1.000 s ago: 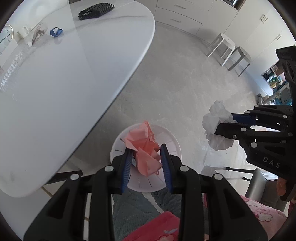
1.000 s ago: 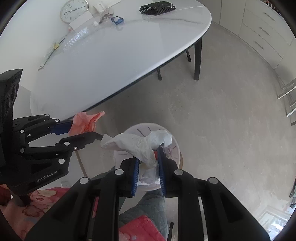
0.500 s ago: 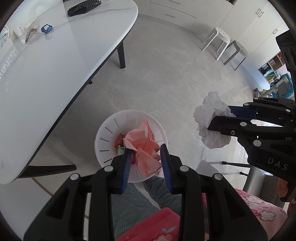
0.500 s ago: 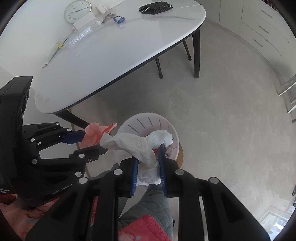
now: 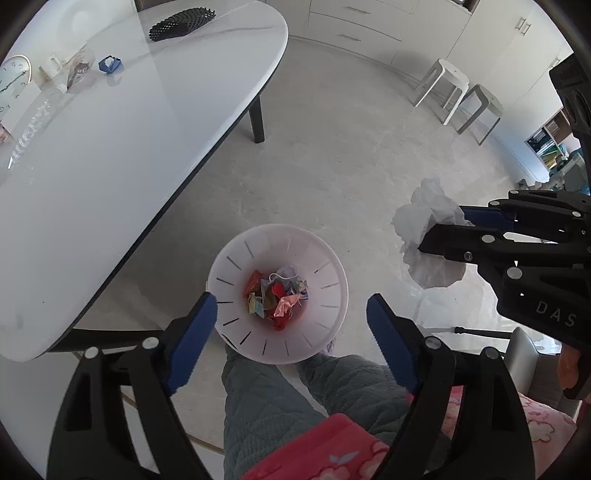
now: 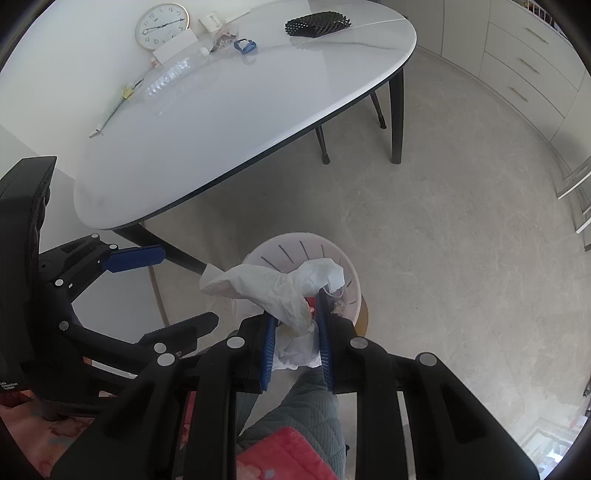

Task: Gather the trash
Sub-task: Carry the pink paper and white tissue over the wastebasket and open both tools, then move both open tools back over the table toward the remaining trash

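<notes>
A white slotted trash bin (image 5: 229,258) stands on the floor below me and holds several crumpled scraps, among them a pink paper (image 5: 286,303). My left gripper (image 5: 291,310) is open and empty right above the bin. My right gripper (image 6: 295,317) is shut on a crumpled white paper (image 6: 273,288) and holds it over the bin's near rim (image 6: 351,280). In the left wrist view the right gripper (image 5: 447,227) and its white paper (image 5: 430,236) hang to the right of the bin. In the right wrist view the left gripper (image 6: 173,288) shows open at the left.
A white oval table (image 5: 110,147) with black legs stands left of the bin; on it lie a black mesh piece (image 5: 181,22), a blue scrap (image 5: 110,65), a clear bottle (image 6: 170,74) and a clock (image 6: 161,25). Two stools (image 5: 458,92) and cabinets stand far off. The person's legs (image 5: 266,406) are below.
My left gripper has opened and the pink paper has dropped into the bin. My right gripper still holds the white paper and has hardly moved relative to the bin.
</notes>
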`<state>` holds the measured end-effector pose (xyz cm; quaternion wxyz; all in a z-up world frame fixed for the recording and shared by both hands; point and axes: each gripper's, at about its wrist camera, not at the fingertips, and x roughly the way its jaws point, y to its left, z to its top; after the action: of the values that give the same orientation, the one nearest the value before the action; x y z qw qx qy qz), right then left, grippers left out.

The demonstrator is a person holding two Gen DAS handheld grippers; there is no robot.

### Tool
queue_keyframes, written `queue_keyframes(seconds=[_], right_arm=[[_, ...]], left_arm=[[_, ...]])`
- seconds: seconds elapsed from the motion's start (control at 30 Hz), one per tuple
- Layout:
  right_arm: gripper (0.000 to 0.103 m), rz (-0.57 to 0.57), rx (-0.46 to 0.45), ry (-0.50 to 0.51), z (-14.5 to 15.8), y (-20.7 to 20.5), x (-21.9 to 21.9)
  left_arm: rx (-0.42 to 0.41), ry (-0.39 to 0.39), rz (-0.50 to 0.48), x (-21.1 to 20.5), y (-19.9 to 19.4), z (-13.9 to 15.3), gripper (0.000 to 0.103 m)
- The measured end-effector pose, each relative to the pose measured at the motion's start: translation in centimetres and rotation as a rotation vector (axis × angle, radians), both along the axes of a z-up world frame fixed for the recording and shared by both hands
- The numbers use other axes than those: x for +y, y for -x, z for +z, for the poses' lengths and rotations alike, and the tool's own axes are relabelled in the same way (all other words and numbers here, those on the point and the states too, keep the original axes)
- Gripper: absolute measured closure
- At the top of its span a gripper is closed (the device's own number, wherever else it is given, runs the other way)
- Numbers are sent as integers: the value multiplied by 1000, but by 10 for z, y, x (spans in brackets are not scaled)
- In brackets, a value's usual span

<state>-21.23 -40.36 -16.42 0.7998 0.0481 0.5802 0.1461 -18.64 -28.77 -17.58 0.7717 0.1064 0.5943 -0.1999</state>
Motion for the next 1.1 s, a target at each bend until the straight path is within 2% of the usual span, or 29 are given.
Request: queue_keyframes(seconds=[0.4, 0.43, 0.5, 0.57, 0.73, 1.1], right_arm=[[80, 41, 9, -15, -5, -5, 8], [72, 51, 17, -22, -8, -7, 10], [29, 67, 33, -23, -15, -10, 16], [13, 46, 35, 24, -21, -11, 18], [6, 11, 70, -29, -25, -14, 12], [3, -47, 71, 57, -24, -17, 0]], left_arm=[[-60, -21, 104, 29, -8, 15, 14], [-63, -26, 117, 33, -9, 15, 14], [-65, -32, 137, 38, -11, 16, 13], [-63, -36, 164, 46, -13, 17, 13], [-52, -36, 217, 61, -14, 16, 13], [-95, -61, 256, 74, -26, 35, 12]])
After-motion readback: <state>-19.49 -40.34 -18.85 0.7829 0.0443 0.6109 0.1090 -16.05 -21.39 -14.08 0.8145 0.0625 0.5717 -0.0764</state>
